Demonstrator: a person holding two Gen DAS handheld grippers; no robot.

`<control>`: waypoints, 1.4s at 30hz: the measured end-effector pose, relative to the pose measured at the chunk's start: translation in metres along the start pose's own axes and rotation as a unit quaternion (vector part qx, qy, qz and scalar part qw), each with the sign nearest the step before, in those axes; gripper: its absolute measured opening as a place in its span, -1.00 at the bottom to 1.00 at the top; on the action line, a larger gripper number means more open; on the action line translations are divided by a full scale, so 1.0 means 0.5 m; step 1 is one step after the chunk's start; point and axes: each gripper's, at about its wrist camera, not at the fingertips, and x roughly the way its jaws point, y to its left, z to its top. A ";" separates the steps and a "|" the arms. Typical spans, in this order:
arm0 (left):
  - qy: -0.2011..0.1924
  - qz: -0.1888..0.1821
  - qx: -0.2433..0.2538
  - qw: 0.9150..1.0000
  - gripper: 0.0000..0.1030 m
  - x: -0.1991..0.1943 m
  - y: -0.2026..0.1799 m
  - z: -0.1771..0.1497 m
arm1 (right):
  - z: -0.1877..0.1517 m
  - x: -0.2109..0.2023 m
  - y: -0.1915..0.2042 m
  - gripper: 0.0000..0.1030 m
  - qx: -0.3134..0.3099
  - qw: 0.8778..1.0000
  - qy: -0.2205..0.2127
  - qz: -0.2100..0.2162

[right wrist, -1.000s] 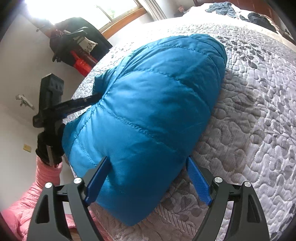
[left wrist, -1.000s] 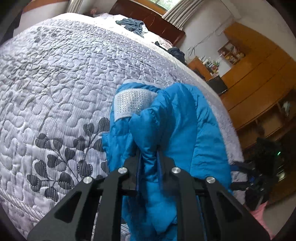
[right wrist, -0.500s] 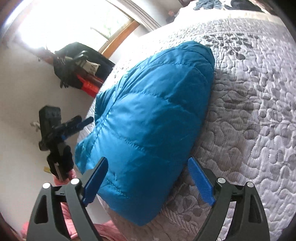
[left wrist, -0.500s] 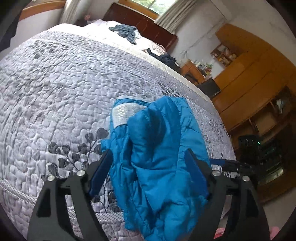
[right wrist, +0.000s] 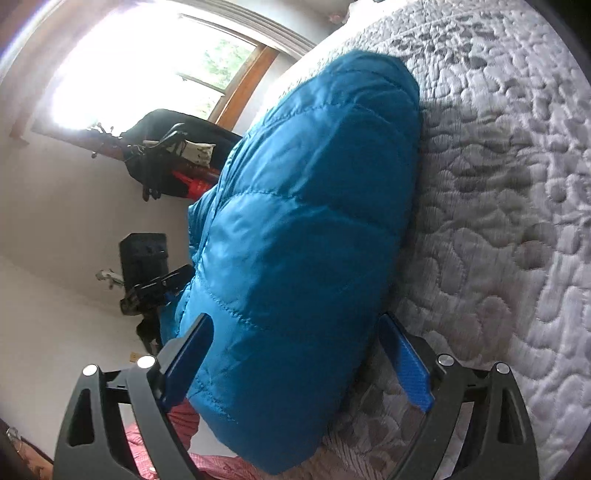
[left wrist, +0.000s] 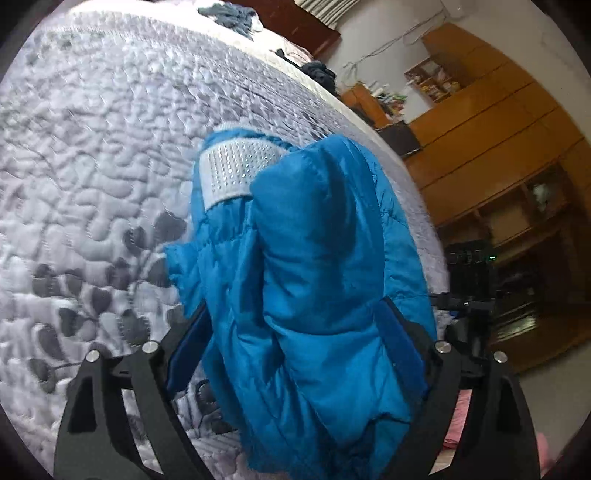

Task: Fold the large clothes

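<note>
A: Our left gripper (left wrist: 295, 343): what's the finger state?

B: Spread wide. Blue pads on either side of the jacket (left wrist: 314, 266), nothing pinched. Left pad sits at the jacket's crumpled edge; right pad is against the puffy side. We can't tell whether either one actually presses the fabric.

A: And our right gripper (right wrist: 295, 354)?

B: Same, fingers apart, straddling the lower end of the folded bundle. Left finger (right wrist: 188, 363) is close against the blue shell; right one is just off it, over the quilt (right wrist: 498, 221). No grip on anything.

A: Where's the jacket itself?

B: Lying bunched on the quilt near the bed's edge, one end hanging past the edge toward us. From the left wrist we see a white studded band (left wrist: 236, 171) at its far end, partly tucked under a blue fold.

A: Anything further out?

B: Left wrist view: dark clothes (left wrist: 229, 14) heaped at the far end of the bed, wooden cabinets (left wrist: 498, 122) along the wall. Right wrist view: bright window (right wrist: 147, 74), a dark heap of stuff (right wrist: 166, 155) below it, and pink fabric (right wrist: 177, 443) low in frame by our fingers. Our left gripper is also visible there beyond the jacket, partly hidden.
</note>
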 end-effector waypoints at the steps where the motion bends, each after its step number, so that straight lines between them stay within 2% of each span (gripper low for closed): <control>1: 0.001 -0.009 -0.003 1.000 0.75 0.003 0.009 -0.001 | 0.001 0.007 -0.003 0.78 0.001 1.000 0.003 0.003; 5: 0.015 -0.061 -0.011 0.998 0.78 0.029 0.037 -0.006 | 0.003 0.037 -0.014 0.90 0.011 1.000 0.010 0.023; 9: 0.029 -0.113 -0.023 0.993 0.91 0.064 0.056 -0.009 | 0.004 0.056 -0.024 0.94 0.016 0.999 0.014 0.040; 17: 0.023 -0.130 -0.001 0.991 0.95 0.107 0.031 -0.019 | -0.002 0.073 -0.017 0.93 0.001 0.999 0.013 0.030; 19: 0.011 -0.126 0.005 0.992 0.92 0.110 0.025 -0.023 | -0.006 0.068 -0.011 0.85 -0.006 1.000 0.011 0.025; 23: -0.011 -0.121 0.012 0.992 0.65 0.108 0.010 -0.038 | -0.010 0.054 0.013 0.50 -0.026 1.000 0.004 0.015; 27: -0.020 -0.128 0.014 0.991 0.43 0.109 -0.009 -0.045 | -0.017 0.035 0.031 0.31 -0.041 0.999 -0.005 0.016; 30: -0.023 -0.135 0.014 0.990 0.32 0.120 -0.038 -0.042 | -0.022 0.003 0.038 0.22 -0.051 0.998 -0.017 0.015; 34: -0.012 -0.161 0.019 0.987 0.28 0.160 -0.094 -0.023 | -0.035 -0.071 0.045 0.18 -0.060 0.997 -0.041 0.005; 38: -0.004 -0.183 0.035 0.982 0.28 0.221 -0.176 0.013 | -0.040 -0.181 0.046 0.18 -0.067 0.995 -0.073 -0.023; 42: -0.004 -0.191 0.053 0.980 0.28 0.294 -0.259 0.055 | -0.022 -0.279 0.022 0.18 -0.064 0.992 -0.096 -0.044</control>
